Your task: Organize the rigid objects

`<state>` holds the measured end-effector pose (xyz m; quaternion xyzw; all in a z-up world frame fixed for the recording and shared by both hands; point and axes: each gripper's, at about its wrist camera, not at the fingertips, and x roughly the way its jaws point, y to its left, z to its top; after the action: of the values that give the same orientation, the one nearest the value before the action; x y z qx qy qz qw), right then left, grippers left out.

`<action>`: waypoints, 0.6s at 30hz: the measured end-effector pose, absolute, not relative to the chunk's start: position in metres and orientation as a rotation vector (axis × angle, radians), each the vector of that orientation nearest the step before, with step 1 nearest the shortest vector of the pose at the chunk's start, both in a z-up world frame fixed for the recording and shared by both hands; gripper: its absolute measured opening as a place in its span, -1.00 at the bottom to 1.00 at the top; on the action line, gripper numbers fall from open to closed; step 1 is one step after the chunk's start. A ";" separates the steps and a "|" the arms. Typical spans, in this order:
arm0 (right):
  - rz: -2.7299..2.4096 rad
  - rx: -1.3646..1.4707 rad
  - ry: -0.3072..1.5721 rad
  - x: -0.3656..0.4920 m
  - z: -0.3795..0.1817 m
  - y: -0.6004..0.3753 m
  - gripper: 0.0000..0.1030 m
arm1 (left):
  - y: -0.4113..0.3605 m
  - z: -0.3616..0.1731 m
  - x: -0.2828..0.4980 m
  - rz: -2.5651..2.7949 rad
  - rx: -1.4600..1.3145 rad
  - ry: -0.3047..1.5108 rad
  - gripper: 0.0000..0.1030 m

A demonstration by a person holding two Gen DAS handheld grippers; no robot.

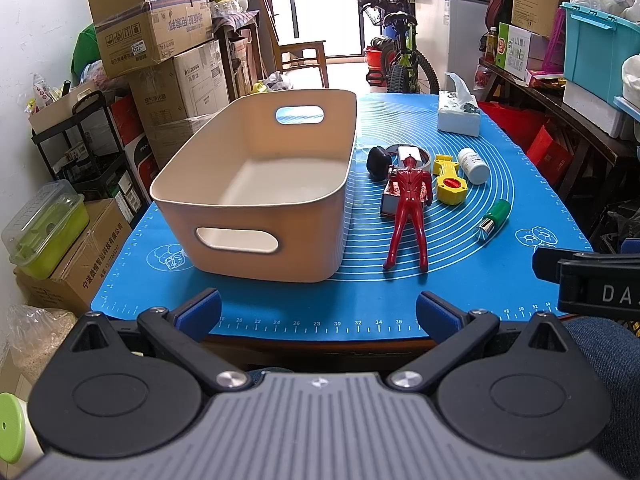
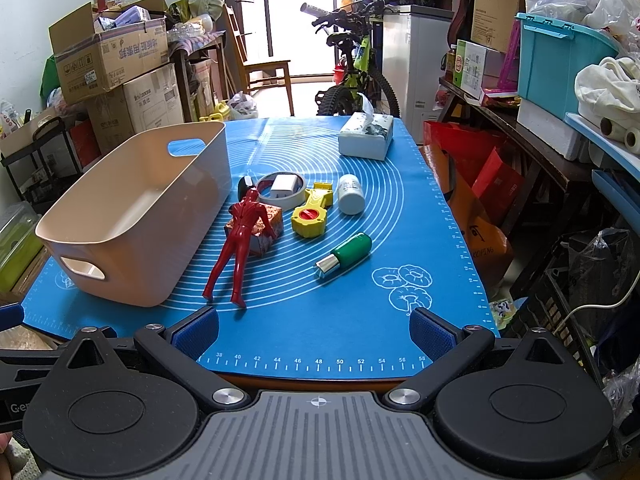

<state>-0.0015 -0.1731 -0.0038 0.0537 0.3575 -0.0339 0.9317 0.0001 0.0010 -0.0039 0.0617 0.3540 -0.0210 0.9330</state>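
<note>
An empty cream bin (image 1: 256, 196) (image 2: 132, 216) with handle cut-outs stands on the left of the blue mat (image 1: 360, 300) (image 2: 340, 312). To its right lie a red figure (image 1: 408, 208) (image 2: 240, 240) leaning on a small patterned box (image 2: 264, 224), a black object (image 1: 378, 162), a tape roll (image 2: 280, 190) with a white block inside, a yellow toy (image 1: 450, 180) (image 2: 312, 214), a white bottle (image 1: 474, 166) (image 2: 351, 194) and a green cylinder (image 1: 493, 220) (image 2: 346, 254). My left gripper (image 1: 318, 314) and right gripper (image 2: 314, 330) both hang open at the mat's near edge, holding nothing.
A tissue box (image 1: 458, 116) (image 2: 366, 136) sits at the mat's far right. Stacked cardboard boxes (image 1: 152, 40) crowd the left, a bicycle (image 2: 354, 76) stands behind the table, and a shelf with a teal crate (image 2: 560, 64) lines the right side.
</note>
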 end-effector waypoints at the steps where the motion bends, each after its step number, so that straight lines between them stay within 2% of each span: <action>1: -0.069 0.111 0.731 -0.001 -0.003 -0.171 0.96 | 0.001 -0.004 0.000 -0.043 0.126 0.723 0.99; 18: -0.085 0.112 0.713 -0.007 0.003 -0.173 0.96 | 0.003 0.009 0.001 -0.029 0.116 0.719 0.99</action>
<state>-0.0065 -0.1731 0.0031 0.0549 0.3486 -0.0417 0.9347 0.0011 0.0031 0.0088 0.0567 0.3518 -0.0141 0.9343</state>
